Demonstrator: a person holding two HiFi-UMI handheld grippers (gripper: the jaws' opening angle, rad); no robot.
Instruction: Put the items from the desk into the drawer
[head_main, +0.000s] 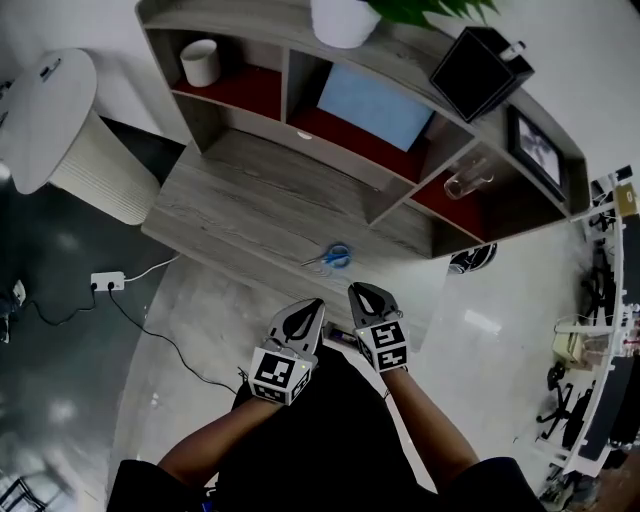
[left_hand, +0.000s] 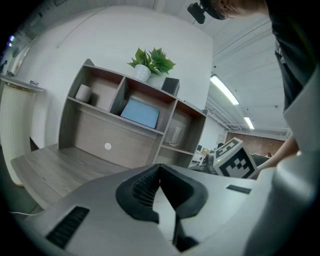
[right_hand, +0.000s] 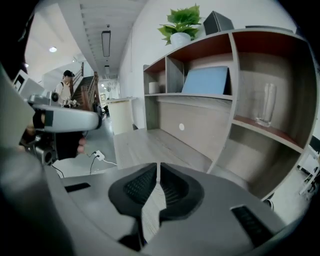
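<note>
Here, in the head view, the scissors (head_main: 334, 257) are lying on the tabletop (head_main: 250, 200) just ahead of both tools, between their lines of reach. The long axis is running crosswise, with the blue handles toward the right hand-held gripper (head_main: 364, 296) and the blades toward the left hand-held gripper (head_main: 308, 312). The right one is sitting slightly nearer. Farther ahead, a white cup (head_main: 200, 62) is standing in the left shelf compartment and a clear glass (head_main: 468, 180) in the low right one; the glass is looking empty, and I cannot tell about the cup.

In the left gripper view, the jaws are meeting at their tips, clenched on nothing, and the scissors are falling below the frame.

In the right gripper view, the jaws are pressing nearly together with nothing between them. No drawer is showing open anywhere, so that probably needs doing first.
</note>
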